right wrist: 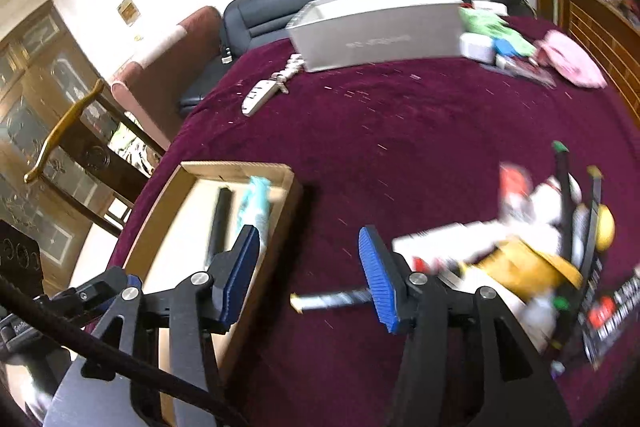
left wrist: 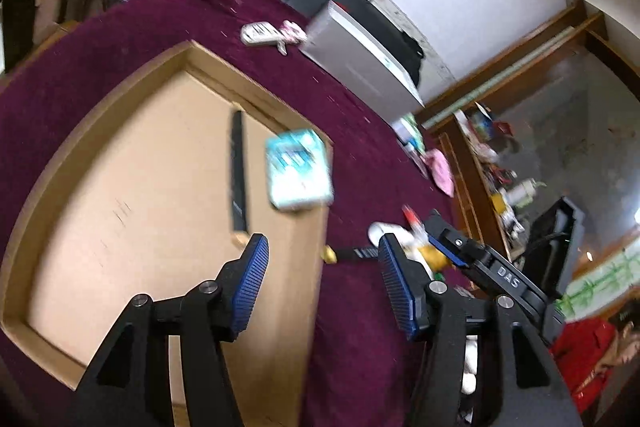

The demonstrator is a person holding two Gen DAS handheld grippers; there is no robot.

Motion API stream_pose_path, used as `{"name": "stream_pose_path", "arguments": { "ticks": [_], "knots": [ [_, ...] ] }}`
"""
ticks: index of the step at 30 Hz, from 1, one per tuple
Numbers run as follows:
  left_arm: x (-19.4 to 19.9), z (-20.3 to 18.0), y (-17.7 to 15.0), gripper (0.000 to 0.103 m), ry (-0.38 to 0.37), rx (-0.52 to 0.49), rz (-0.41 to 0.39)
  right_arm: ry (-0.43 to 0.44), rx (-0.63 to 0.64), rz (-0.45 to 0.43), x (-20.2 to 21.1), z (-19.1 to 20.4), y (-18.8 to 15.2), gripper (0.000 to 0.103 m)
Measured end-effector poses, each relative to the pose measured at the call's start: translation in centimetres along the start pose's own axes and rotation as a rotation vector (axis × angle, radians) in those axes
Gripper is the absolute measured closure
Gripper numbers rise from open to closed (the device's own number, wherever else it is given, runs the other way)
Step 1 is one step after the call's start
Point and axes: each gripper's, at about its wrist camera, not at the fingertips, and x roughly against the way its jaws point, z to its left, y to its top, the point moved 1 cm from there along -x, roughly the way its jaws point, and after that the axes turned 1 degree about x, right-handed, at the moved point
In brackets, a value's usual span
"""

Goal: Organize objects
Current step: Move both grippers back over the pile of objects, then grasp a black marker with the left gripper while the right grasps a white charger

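A: Are the tongs gripping anything?

B: No. The left gripper (left wrist: 322,283) and right gripper (right wrist: 308,275) both stand parted, nothing between the pads.

A: And the teal packet (left wrist: 298,173)?

B: In the cardboard tray (left wrist: 120,99), against its far edge, beside a black stick (left wrist: 238,175). The tray sits on the maroon tablecloth (right wrist: 400,131).

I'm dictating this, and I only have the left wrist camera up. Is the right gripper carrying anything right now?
Observer: No. The right gripper has its fingers apart, and nothing is gripped. Only the maroon cloth shows between them.
Operator: What's lying to its right?
Observer: A green-tipped stick and a yellow-tipped stick, both black, lie side by side there.
Operator: Anything beyond them?
Observer: A black packet with red and white print lies at that view's right edge.
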Motion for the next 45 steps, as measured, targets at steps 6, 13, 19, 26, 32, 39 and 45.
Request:
{"name": "stream_pose_path", "arguments": {
  "ticks": [6,13,19,26,32,39,45],
  "knots": [
    [-2.6,-3.3,-4.7,0.052,-0.061,-0.066,0.088,-0.023,-0.063,0.027,1.1,-5.4,-2.1,0.046],
    [-4.3,-6.0,-8.8,0.052,-0.028,-0.200,0.156,-0.066,-0.033,0.013,0.5,-7.3,-2.2,0.045],
    [-3.4,-7.0,-8.7,0.052,0.004,-0.280,0.112,-0.189,0.124,0.024,-1.3,-6.8,-1.6,0.036],
    [-4.1,-8.9,-7.7,0.052,0.059,-0.435,0.099,-0.160,0.318,0.124,-0.8,-4.1,-2.8,0.043],
    [-7.6,-11.3,-6.7,0.052,0.165,-0.652,0.127,-0.001,0.210,0.117,1.5,-5.9,-2.5,0.050],
    [-16.0,-14.1,-6.8,0.052,0.364,-1.061,0.228,-0.009,0.056,0.026,2.7,-9.8,-2.3,0.049],
    [-19.5,-12.9,-5.2,0.058,0.372,-0.961,0.347,0.039,0.020,0.039,2.3,-10.1,-1.9,0.049]
  ]
}}
